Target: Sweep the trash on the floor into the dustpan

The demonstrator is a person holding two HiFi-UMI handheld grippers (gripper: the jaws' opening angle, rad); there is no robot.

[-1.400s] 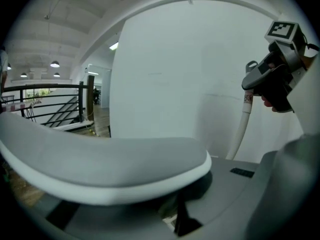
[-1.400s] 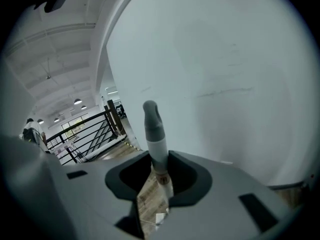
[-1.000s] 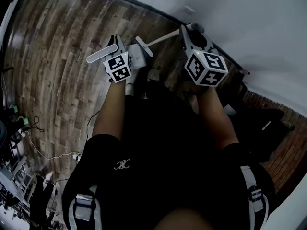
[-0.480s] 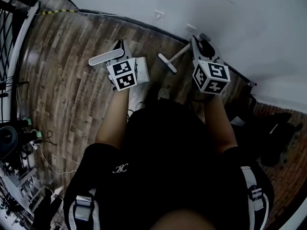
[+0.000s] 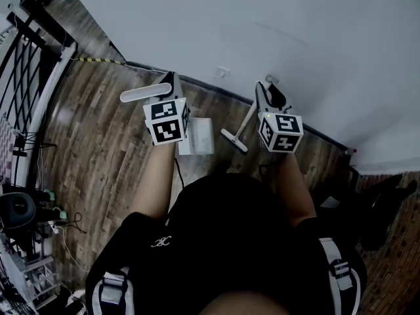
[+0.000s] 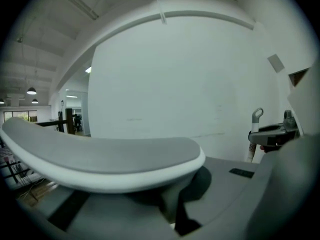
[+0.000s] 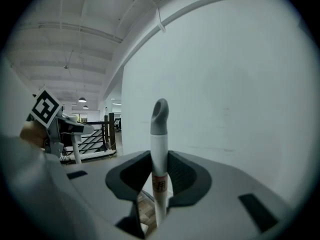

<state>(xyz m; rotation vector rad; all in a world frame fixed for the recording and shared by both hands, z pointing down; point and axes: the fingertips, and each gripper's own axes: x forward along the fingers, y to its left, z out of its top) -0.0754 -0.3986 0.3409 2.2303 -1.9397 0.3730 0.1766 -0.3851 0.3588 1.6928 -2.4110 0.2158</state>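
Note:
My left gripper (image 5: 167, 88) is shut on the white and grey dustpan handle (image 5: 146, 92), which fills the left gripper view as a broad oval (image 6: 100, 159). Below it, the white dustpan (image 5: 197, 136) hangs over the wooden floor (image 5: 98, 143). My right gripper (image 5: 269, 96) is shut on the white broom handle (image 7: 159, 149), which has a grey tip and sits clamped between the dark pads (image 7: 182, 176). The broom head (image 5: 234, 140) lies between the two grippers, near the dustpan. No trash shows on the floor.
A white wall (image 5: 275, 31) runs close ahead with a dark skirting and a socket (image 5: 224, 71). A black railing (image 5: 26, 77) stands at the left. Cables and gear (image 5: 26, 209) lie at the lower left. Dark objects (image 5: 380, 202) sit at the right.
Both grippers have come nearer the wall with their tools. The broom handle has swung more upright, and its head has moved from beside the left gripper to between the two.

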